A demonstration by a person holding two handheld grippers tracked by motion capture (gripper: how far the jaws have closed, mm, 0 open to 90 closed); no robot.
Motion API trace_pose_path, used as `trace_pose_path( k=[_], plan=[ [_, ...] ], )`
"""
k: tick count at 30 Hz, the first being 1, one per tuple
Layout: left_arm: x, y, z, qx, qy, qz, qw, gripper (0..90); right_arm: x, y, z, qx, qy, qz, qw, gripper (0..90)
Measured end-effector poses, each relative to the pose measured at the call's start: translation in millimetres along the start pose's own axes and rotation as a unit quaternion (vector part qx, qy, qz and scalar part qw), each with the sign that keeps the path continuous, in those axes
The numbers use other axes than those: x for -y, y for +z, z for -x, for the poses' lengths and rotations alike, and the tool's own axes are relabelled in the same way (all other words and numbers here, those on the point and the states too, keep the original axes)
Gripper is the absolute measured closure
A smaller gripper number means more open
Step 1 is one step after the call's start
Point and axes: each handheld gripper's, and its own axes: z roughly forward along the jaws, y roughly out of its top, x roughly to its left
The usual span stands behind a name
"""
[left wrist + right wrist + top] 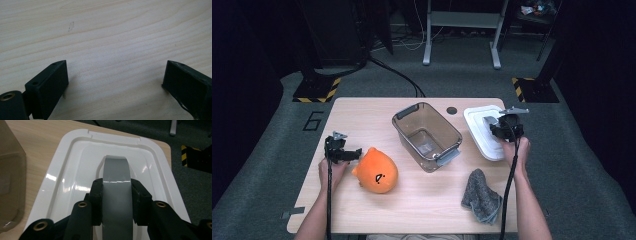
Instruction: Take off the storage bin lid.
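Left gripper [346, 154]: rests low at the table's left side, just beside the plush; in the left gripper view its jaws stand wide apart over bare wood with nothing between them.
Table [362, 112]: pale wood-grain top, smooth and matte, with rounded corners.
Plush toy [377, 170]: round, soft, orange, with a small dark mark on its face; it lies on the table, left of the bin.
Bin [427, 135]: clear smoky plastic, rectangular with rounded corners and grey latch handles at both ends; it stands lidless at the table's middle and looks empty.
Cloth [482, 196]: grey, fuzzy and crumpled, near the front edge on the right.
Lid [75, 173]: white glossy plastic, rectangular with a stepped rim; it lies flat near the table's right edge, well clear of the bin.
Handle [116, 192]: a smooth grey arched band rising from the lid's middle.
Right gripper [117, 195]: its jaws are narrowed onto the grey handle, one pad on each flank.
Step in hand: the lid looks gripped by its handle and not yet lifted.
Next move: probably raise the lid level, carry it left over the bin, line up the corners and set it down squarely.
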Motion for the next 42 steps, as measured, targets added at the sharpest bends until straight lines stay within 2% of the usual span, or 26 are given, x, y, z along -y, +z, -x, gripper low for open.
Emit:
trace_pose_path(
  k=[5, 14, 17, 29, 36, 40, 42],
  plan=[
    [0.0, 0.0, 0.0, -0.001, 0.000, 0.000, 1.0000, 5.8, 9.2, 18.4, -2.4, 0.000, 0.016, -0.012, 0.9998, 66.3],
    [0.0, -0.1, -0.1, 0.000, 0.000, 0.000, 1.0000, 5.8, 18.2, 41.6, -9.0, 0.003, 0.013, -0.024, 0.9996, 66.3],
    [0.0, -0.1, -0.1, 0.000, 0.000, 0.000, 1.0000, 5.8, 21.1, 48.5, -10.1, 0.010, 0.016, -0.030, 0.9994, 66.3],
    [0.0, 0.0, -0.2, 0.000, 0.000, -0.001, 1.0000, 5.8, 29.1, 69.2, -8.2, 0.023, 0.018, -0.042, 0.9987, 66.1],
    [0.0, 0.0, -0.1, 0.000, 0.000, 0.000, 1.0000, 5.8, 31.1, 76.7, -10.1, 0.019, 0.015, -0.050, 0.9985, 65.6],
    [0.0, 0.0, -0.1, 0.000, 0.000, 0.000, 1.0000, 5.8, 31.3, 76.2, -8.1, 0.011, 0.022, -0.049, 0.9985, 55.9],
    [0.0, 0.0, 0.0, 0.000, 0.000, 0.000, 1.0000, 5.8, 31.1, 73.7, -7.2, 0.008, 0.029, -0.051, 0.9982, 47.3]
  ],
)
